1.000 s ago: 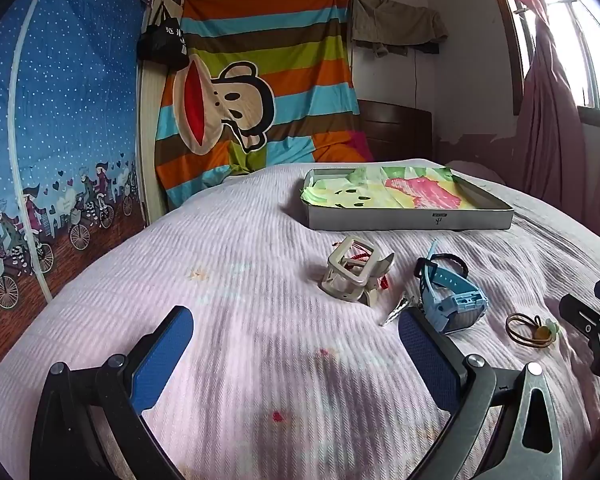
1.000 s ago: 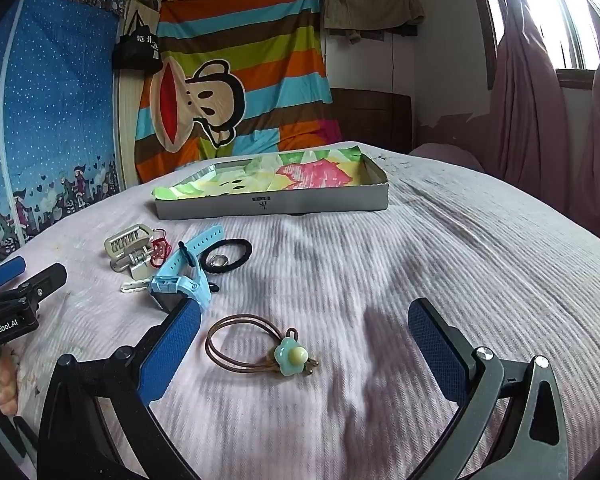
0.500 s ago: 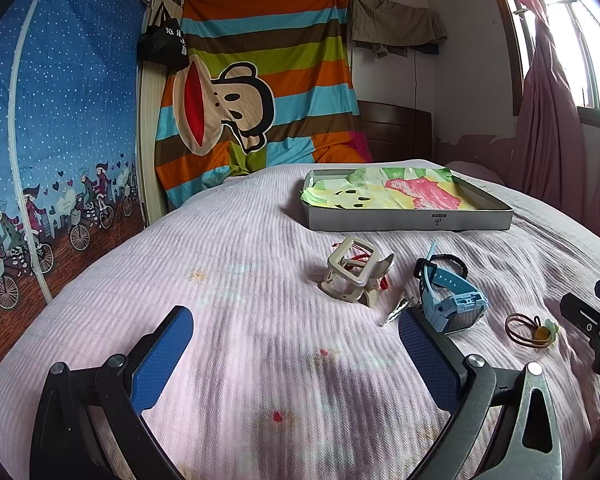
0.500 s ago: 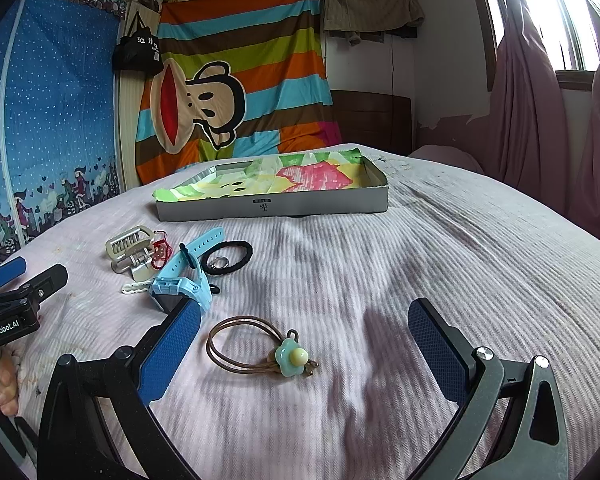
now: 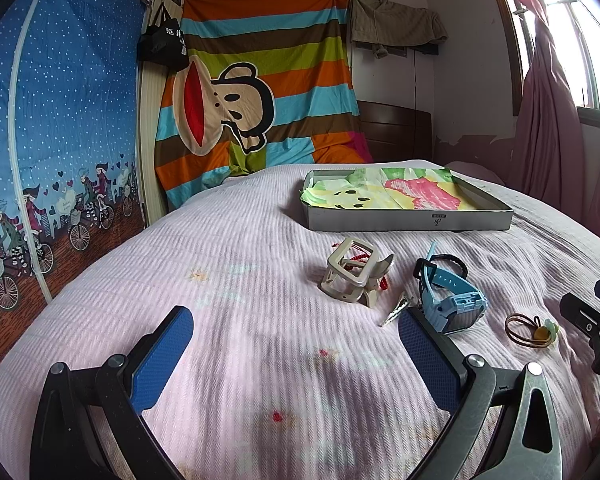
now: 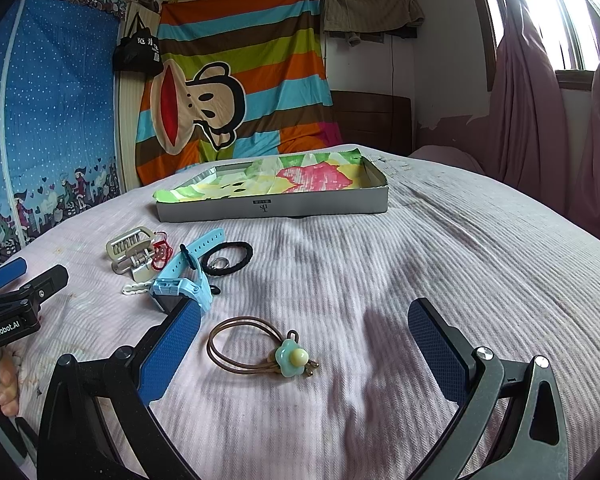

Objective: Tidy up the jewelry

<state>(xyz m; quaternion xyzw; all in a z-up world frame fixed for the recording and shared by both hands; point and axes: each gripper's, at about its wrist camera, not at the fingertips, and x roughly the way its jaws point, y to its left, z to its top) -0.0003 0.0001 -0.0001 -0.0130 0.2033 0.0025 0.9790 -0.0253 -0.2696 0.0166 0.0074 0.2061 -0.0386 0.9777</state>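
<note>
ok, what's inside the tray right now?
Only a crumpled cartoon-print cloth lining the tray; no jewelry shows on it. The near wall hides the floor strip just behind it, and anything under the cloth is covered.

Both tools look the same: the left gripper [image 5: 296, 354] and the right gripper [image 6: 304, 344] have black curved metal fingers [image 6: 100, 384] with blue textured pads [image 6: 170, 350] and silver screws. The left gripper's body carries white "GenRobot.AI" lettering.
</note>
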